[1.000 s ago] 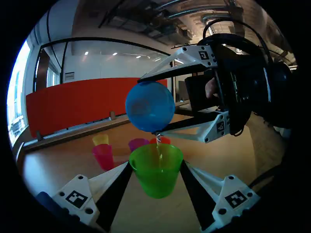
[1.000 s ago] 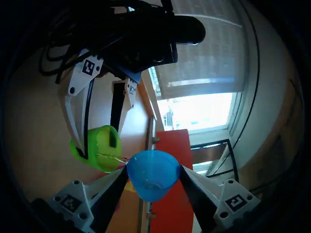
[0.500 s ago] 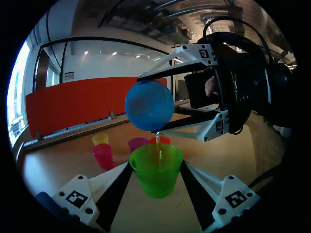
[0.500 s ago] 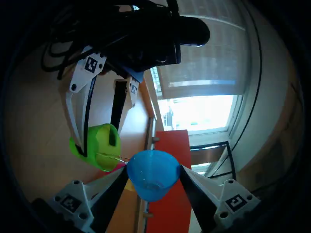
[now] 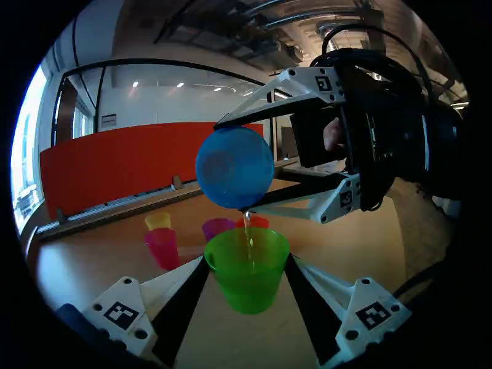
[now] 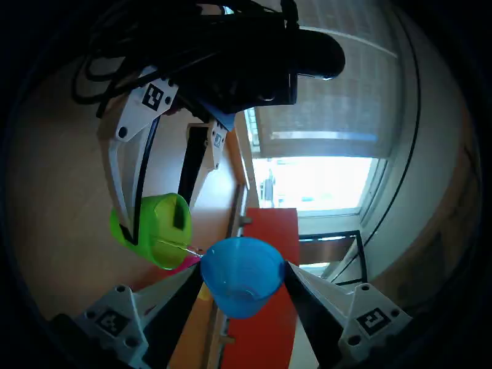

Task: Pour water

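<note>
A pale wooden tabletop (image 5: 381, 246) spreads across the left gripper view, edged on its far side by a low rail (image 5: 123, 206). Behind the rail stands a long red partition (image 5: 117, 160). Above it is a glazed wall (image 5: 172, 98) in a dark frame, with small ceiling lights (image 5: 136, 84) showing in the glass. Exposed pipes and ducts (image 5: 246, 24) run overhead. Daylight enters through a window (image 5: 24, 147) at the left edge. In the right gripper view a bright window (image 6: 313, 184) glares white beneath a lowered blind (image 6: 326, 104).
</note>
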